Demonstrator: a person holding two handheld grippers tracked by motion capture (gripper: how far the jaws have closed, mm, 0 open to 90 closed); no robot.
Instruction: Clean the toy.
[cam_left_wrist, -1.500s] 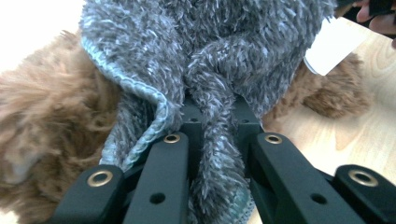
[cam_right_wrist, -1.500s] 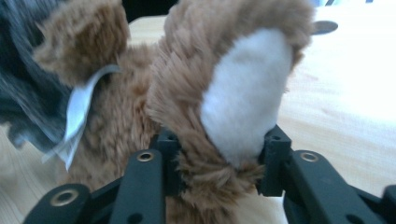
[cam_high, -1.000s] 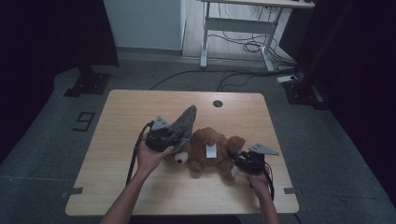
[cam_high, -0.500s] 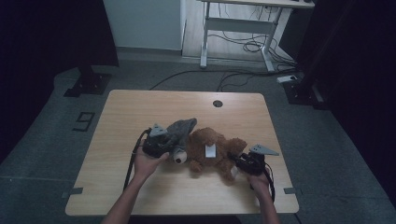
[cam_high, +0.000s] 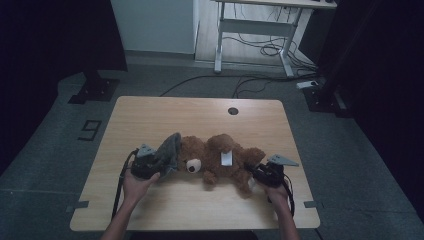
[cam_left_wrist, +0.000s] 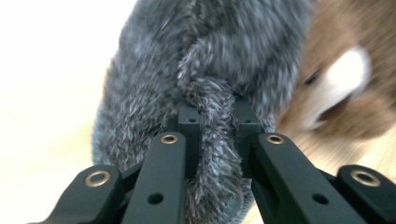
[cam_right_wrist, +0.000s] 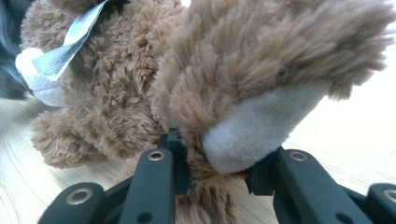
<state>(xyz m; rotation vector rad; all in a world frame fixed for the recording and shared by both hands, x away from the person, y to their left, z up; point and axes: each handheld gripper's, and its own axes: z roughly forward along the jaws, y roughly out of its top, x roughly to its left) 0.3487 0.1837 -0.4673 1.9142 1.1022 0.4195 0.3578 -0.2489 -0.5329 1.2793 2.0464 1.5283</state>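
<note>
The bear (cam_high: 220, 160) lies on its back near the front edge of the bench (cam_high: 165, 112), head toward the person's left, a white tag (cam_high: 226, 158) on its belly. A grey hat (cam_high: 169, 152) sits against the head.

**Left gripper.** The left gripper (cam_high: 156, 161) is clamped on a fold of the hat; in the left gripper view, grey fur (cam_left_wrist: 212, 140) fills the narrow gap between the jaws. The jaws are nearly fully closed, with only the fabric between them.

**Right gripper.** The right gripper (cam_high: 257, 172) is closed on one bear leg. The right gripper view shows the pale foot pad (cam_right_wrist: 261, 130) just above the jaws, with brown fur pinched between them.

**Change since one second ago.**
- The left hand has carried the hat down and toward the bear's head. The hat previously stood raised above the head; it now lies low against it.
- The right hand has held its position, keeping the leg pinned.
- The bear has stayed where it was.

**Meaning for the work.** Judged from these positions, the work in hand is fitting the hat onto the head, with the right gripper acting as anchor. The hat is at the head but whether its opening has passed over the crown cannot be told. The likely next need is a pull of the hat rim further over the head while the leg grip resists sliding.
</note>
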